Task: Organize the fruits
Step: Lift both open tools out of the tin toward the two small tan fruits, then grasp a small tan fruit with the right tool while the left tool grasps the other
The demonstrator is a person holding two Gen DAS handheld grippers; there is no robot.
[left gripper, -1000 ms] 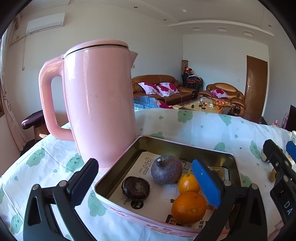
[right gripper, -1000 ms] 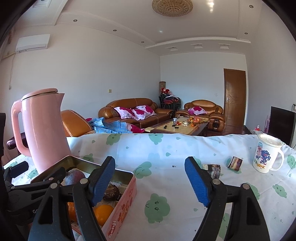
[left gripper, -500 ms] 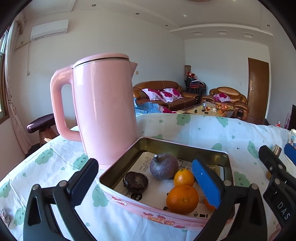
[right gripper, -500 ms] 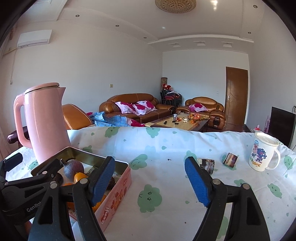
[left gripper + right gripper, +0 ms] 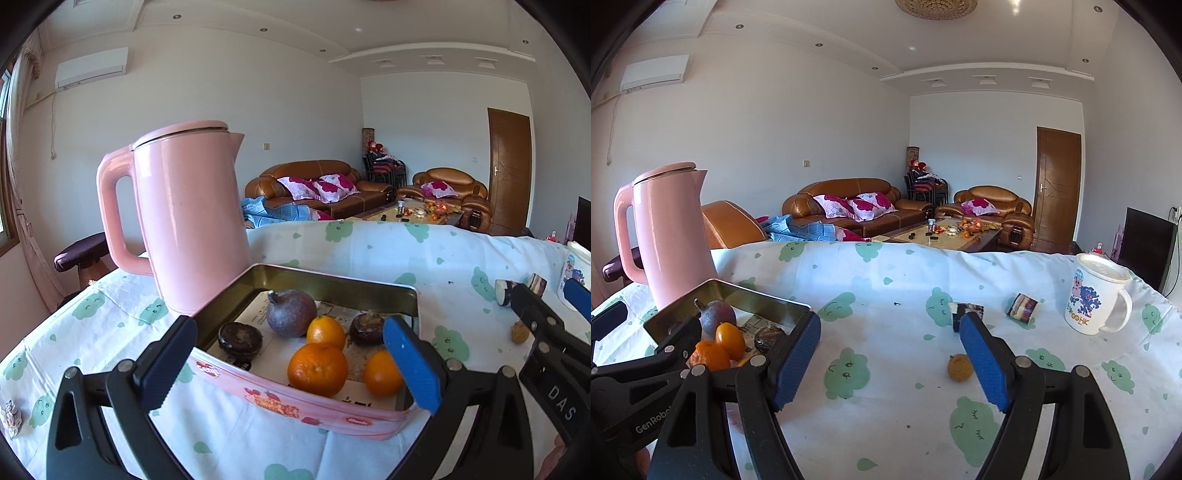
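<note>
A pink tin (image 5: 332, 284) lined with paper sits on the tablecloth. It holds a purple fruit (image 5: 291, 313), three oranges (image 5: 317, 369) and two dark round fruits (image 5: 240, 338). My left gripper (image 5: 291, 360) is open just in front of the tin's near wall, with nothing gripped. In the right wrist view the tin (image 5: 757, 293) lies at the left. My right gripper (image 5: 890, 354) hangs open over bare cloth. A small yellow fruit (image 5: 959, 367) lies on the cloth just inside its right finger (image 5: 982, 358). In the left wrist view the same yellow fruit (image 5: 520, 332) is at the right.
A tall pink kettle (image 5: 188, 221) stands right behind the tin's left corner. A white printed mug (image 5: 1093, 299) stands at the right, with two small wrapped pieces (image 5: 1022, 304) on the cloth near it. Behind the table's far edge is a room with sofas.
Both grippers have drawn back from the tin and kettle, which look smaller now. The small yellow fruit has come into the right wrist view. Both stay open.
</note>
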